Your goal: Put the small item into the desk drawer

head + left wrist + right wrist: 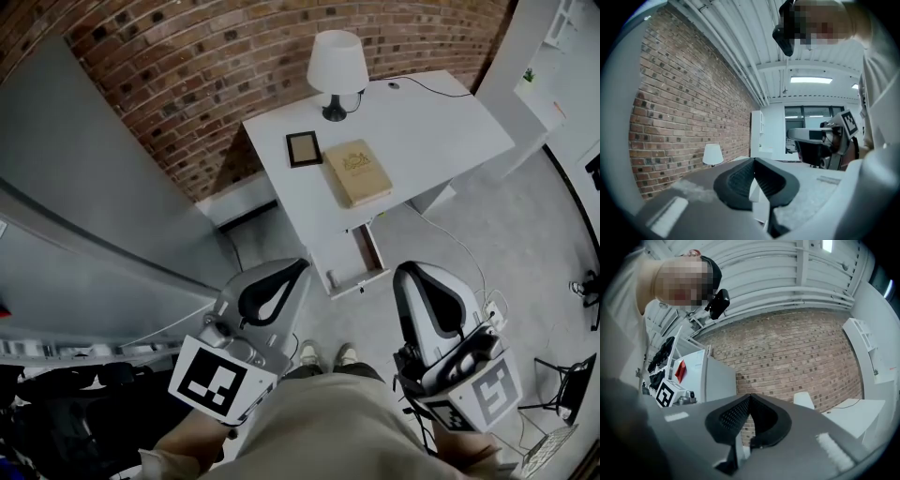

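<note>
A white desk (441, 122) stands ahead by the brick wall. On it lie a small dark framed item (304, 148) and a tan book (357, 172). Below the front edge a desk drawer (352, 260) is pulled out, and I see nothing in the part that shows. My left gripper (302, 264) (753, 160) is held low near my body, short of the drawer, its jaws shut and empty. My right gripper (405, 272) (750, 397) hangs beside it at the right, also shut on nothing. Both point up and away from the desk.
A white lamp (337, 67) stands at the desk's back edge with a cable (431, 89) trailing right. A grey partition (84, 187) fills the left. A cord and power strip (492, 314) lie on the floor; a wire stand (562, 384) sits at the lower right.
</note>
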`<state>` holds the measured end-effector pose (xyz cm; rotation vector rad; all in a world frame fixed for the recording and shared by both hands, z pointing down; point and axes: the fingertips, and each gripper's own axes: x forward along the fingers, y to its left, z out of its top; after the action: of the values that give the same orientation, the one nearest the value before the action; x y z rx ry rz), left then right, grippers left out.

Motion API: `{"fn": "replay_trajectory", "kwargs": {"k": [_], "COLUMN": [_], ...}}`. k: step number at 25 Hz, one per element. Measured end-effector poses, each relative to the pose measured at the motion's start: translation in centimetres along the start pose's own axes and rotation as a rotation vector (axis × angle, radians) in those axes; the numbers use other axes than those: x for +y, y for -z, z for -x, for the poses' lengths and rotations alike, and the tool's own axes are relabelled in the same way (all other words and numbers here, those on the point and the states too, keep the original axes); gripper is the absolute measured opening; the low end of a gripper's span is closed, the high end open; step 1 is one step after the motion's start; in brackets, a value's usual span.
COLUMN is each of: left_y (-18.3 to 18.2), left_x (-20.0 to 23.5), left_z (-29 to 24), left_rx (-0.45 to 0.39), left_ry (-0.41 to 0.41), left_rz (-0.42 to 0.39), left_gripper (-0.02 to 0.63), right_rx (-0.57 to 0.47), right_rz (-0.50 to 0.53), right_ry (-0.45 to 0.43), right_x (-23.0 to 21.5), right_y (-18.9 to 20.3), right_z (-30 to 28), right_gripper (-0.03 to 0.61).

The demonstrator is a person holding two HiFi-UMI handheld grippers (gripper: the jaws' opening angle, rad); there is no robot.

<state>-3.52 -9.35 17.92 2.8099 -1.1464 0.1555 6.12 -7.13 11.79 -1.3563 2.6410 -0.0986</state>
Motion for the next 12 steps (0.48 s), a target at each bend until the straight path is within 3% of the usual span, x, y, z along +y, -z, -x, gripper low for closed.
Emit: {"fn": "replay_trajectory", "kwargs": {"k": [12], "left_y": [0.0], "left_x": [1.3], "left_z": [0.2], "left_rx": [0.004], "left_ry": [-0.04], "left_rz": [-0.023], "left_gripper": [0.002], "right_rx": [0.03], "right_rz": [-0.001], "right_ry": [0.007], "right_x": [-0.1], "right_y": [0.7], "right_z": [-1.0], "right_gripper": [0.003]}}
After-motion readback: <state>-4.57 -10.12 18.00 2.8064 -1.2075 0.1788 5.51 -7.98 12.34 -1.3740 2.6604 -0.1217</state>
